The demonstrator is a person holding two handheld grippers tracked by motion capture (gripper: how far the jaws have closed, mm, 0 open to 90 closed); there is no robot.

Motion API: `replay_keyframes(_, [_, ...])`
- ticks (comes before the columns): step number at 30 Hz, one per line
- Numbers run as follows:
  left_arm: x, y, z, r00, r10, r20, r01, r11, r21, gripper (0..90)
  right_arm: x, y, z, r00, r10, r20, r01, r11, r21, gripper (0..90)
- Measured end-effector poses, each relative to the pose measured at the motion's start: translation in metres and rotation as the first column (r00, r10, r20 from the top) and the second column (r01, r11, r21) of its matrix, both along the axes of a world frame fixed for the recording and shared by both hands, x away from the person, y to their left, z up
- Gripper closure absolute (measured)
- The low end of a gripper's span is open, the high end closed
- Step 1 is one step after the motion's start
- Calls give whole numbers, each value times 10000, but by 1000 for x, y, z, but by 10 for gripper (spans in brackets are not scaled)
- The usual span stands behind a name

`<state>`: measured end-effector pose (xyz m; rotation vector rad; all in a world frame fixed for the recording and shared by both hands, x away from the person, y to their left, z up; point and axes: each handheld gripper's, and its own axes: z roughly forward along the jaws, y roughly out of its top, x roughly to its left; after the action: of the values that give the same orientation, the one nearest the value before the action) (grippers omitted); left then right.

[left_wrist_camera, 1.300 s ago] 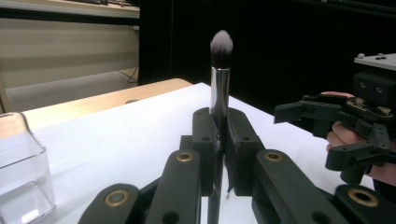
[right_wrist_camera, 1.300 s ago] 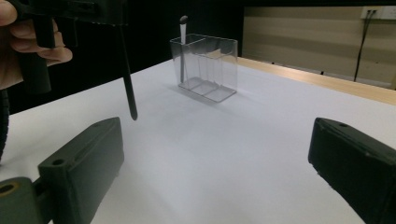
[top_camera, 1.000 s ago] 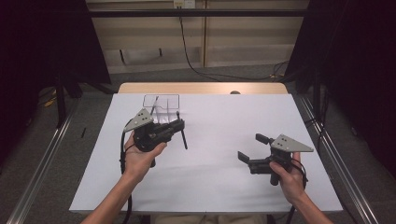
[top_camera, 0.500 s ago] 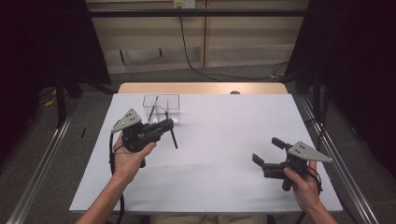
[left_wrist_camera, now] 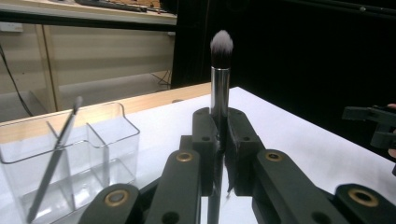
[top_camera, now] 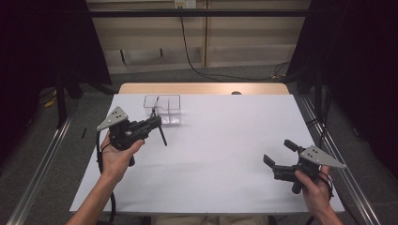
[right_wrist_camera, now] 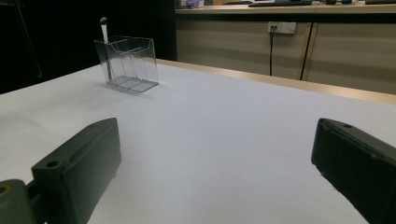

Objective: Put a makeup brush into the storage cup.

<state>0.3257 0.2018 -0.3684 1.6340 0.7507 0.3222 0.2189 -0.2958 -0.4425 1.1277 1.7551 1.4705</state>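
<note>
Left tongs (top_camera: 157, 123): closed on a makeup brush (left_wrist_camera: 220, 70), clamped at the shaft between both jaws. In the left gripper view the brush stands upright, bristle tip up, silver ferrule clear above the jaws. In the high view the dark handle (top_camera: 163, 136) hangs below the tongs toward the table (top_camera: 225, 178).

Change since 1 s ago: the left hand (top_camera: 115, 157) has drawn back toward the person and to the left, so the brush now sits just in front of the clear organizer (top_camera: 162, 109) instead of right at it. The right tongs (top_camera: 277, 153) have dropped back to the near right edge of the table, well apart from the work.

Right tongs: jaws spread wide, holding nothing.

Clear organizer: far left of the table, several compartments; 1 thin brush (left_wrist_camera: 56, 154) already leans in a left compartment.

Judgement: the brush is secured and lifted, and the pullback reads as making room to line it up. Placement into an open compartment is not yet done; the right hand appears to have no part in it.
</note>
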Motion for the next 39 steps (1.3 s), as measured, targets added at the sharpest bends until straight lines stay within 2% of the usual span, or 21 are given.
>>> replay_keyframes(6, [3,11,1,9997,224,1,-224,9997,-24,837,-1,-5,-4,10000,-24,43,25,9999,-161,6])
replay_keyframes(8, [5,14,3,9998,201,-22,-200,9998,61,838,-1,-5,-5,9998,-198,101,201,9993,-325,0])
replay_keyframes(10, [8,16,4,10000,1,-34,0,9996,283,837,-1,-5,-5,9997,-205,105,207,9995,-258,0])
replay_keyframes(11, [9,16,5,9999,109,-13,-109,9990,423,837,-2,-5,-5,9997,-225,104,227,9994,-245,0])
replay_keyframes(17, [19,25,10,9995,296,-121,-292,9991,310,837,-2,-5,-7,9998,-188,-5,188,9996,-196,0])
replay_keyframes(20, [24,29,13,9998,174,-128,-171,9994,289,837,-3,-4,-7,9999,-147,-61,145,9997,-207,0])
replay_keyframes(21, [25,30,14,9997,255,-61,-252,9988,411,837,-3,-4,-7,9999,-149,-32,149,9998,-166,0])
replay_keyframes(24, [29,32,19,9994,355,-19,-354,9984,446,837,-3,-3,-7,9999,-107,-15,107,9998,-165,0])
replay_keyframes(28, [38,34,26,9983,587,5,-587,9979,289,837,-3,-3,-7,10000,-66,-46,65,9998,-202,0])
replay_keyframes(37, [59,27,34,9953,959,114,-963,9939,539,837,-2,-1,-7,9999,-33,-101,30,9998,-215,0])
replay_keyframes(39, [63,26,36,9945,1034,143,-1042,9919,726,837,-2,-2,-8,9999,5,-101,-7,9997,-246,0])
